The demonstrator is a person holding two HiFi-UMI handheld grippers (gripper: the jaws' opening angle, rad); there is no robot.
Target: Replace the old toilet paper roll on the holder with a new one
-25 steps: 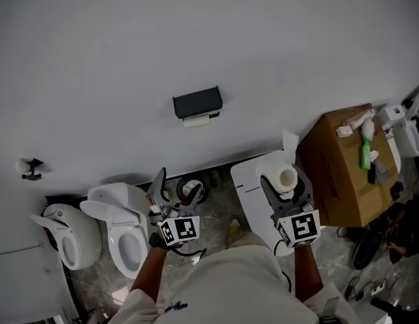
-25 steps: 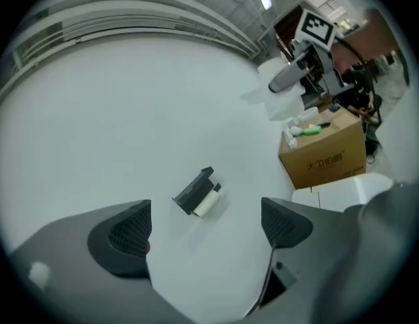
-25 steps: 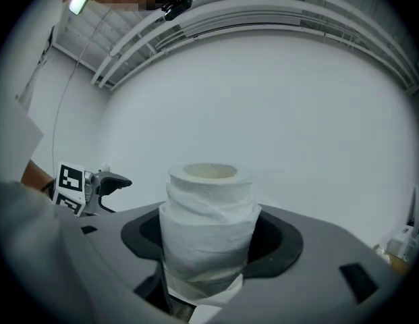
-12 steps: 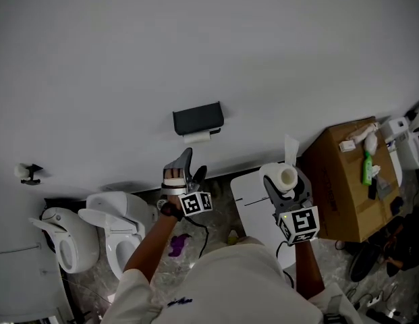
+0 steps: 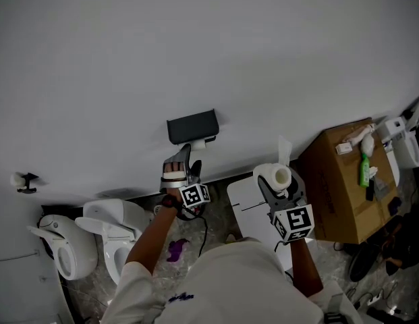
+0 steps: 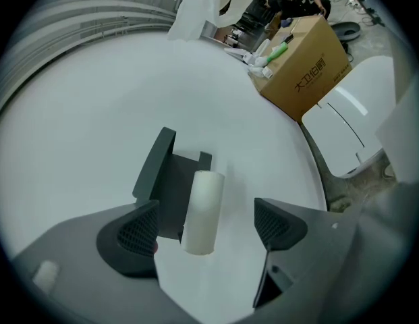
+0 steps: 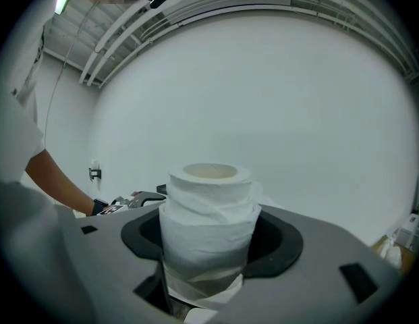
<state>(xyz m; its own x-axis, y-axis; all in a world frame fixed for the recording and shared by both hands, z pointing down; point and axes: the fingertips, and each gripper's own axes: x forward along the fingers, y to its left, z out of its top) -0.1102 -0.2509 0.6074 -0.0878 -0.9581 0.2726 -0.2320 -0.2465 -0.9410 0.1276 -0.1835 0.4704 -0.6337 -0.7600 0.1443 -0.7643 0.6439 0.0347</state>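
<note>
A dark holder (image 5: 191,125) hangs on the white wall with a thin old roll (image 5: 204,142) under it. My left gripper (image 5: 187,155) reaches up to just below it. In the left gripper view the old roll (image 6: 201,204) and the holder (image 6: 165,181) lie in the gap of my left gripper (image 6: 206,227). Its jaws have just been closing, but the pads stand apart from the roll, so it is open. My right gripper (image 5: 280,186) is shut on a full new toilet paper roll (image 7: 208,228), held on end, right of the holder.
Two white toilets (image 5: 115,238) (image 5: 61,248) stand low at the left, with a small wall hook (image 5: 23,179) above them. A cardboard box (image 5: 344,181) bearing bottles sits at the right. A white panel (image 5: 246,204) lies on the floor beside my right gripper.
My left gripper has swung from beside the toilet up and right to the holder and rolled its jaws. The right gripper has drifted slightly left with the new roll.
</note>
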